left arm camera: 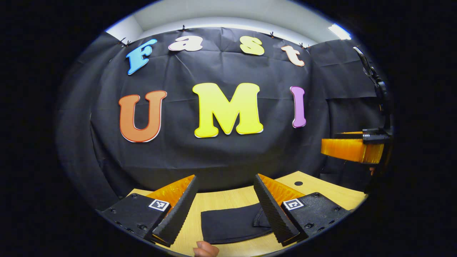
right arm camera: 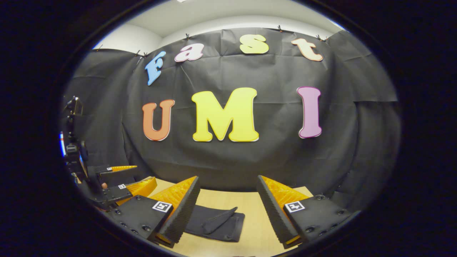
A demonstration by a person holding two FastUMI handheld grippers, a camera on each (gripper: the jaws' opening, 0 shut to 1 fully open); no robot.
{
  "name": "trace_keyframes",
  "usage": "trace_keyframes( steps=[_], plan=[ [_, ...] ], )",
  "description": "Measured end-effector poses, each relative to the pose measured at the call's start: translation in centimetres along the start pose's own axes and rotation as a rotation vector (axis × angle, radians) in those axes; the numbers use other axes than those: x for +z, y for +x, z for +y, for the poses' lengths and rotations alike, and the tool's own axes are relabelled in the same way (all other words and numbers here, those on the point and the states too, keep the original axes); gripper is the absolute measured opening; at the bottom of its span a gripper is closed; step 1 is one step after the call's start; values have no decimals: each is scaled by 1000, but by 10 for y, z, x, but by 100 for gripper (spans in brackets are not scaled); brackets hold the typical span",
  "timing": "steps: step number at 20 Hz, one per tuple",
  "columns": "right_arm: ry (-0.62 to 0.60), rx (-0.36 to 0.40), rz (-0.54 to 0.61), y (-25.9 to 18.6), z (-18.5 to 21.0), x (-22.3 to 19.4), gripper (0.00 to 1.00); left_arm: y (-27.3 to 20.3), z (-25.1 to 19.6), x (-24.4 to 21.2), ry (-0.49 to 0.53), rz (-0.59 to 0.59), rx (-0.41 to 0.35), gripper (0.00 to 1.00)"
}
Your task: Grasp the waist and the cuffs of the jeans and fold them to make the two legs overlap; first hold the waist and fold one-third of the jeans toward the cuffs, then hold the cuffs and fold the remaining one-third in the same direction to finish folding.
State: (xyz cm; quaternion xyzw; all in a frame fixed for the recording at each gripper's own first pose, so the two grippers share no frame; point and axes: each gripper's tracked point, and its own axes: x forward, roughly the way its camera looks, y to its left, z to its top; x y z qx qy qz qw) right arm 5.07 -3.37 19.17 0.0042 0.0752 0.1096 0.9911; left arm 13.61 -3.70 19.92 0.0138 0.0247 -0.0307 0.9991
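Two grippers are showing, one in each of your hands, and one pair of jeans [left arm camera: 232, 225] is lying on the counter [left arm camera: 321, 187].

You are holding the left gripper [left arm camera: 225, 210] raised above the counter, its two fingers spread wide with nothing between them. In the left gripper view the jeans are sitting on the wood just below and between those fingers, apart from both. You are holding the right gripper [right arm camera: 226, 210] the same way: two fingers spread wide, pinching nothing, hanging over the counter.

The jeans are looking black, folded into one compact, flat, roughly rectangular bundle. In the right gripper view the bundle [right arm camera: 216, 223] is lying low and slightly left of centre, with one loose flap of cloth riding up along its top layer. How many layers are stacked, you cannot tell.

One small dark round spot [left arm camera: 298, 183] is showing on the counter's far right part. One fingertip [left arm camera: 205, 248] is peeking in at the bottom edge of the left gripper view. Each view is also catching the other gripper off to its side, [left arm camera: 351, 148] and [right arm camera: 123, 187].
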Motion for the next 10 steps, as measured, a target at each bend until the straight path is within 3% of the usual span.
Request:
trace_keyframes(
  steps=[4,10],
  plan=[
    [-11,13,-28,1,18,10,98,-10,28,18,-48,-34,57,99],
    [6,12,-39,-3,26,8,99,-18,35,24,-46,-38,65,100]
  ],
)
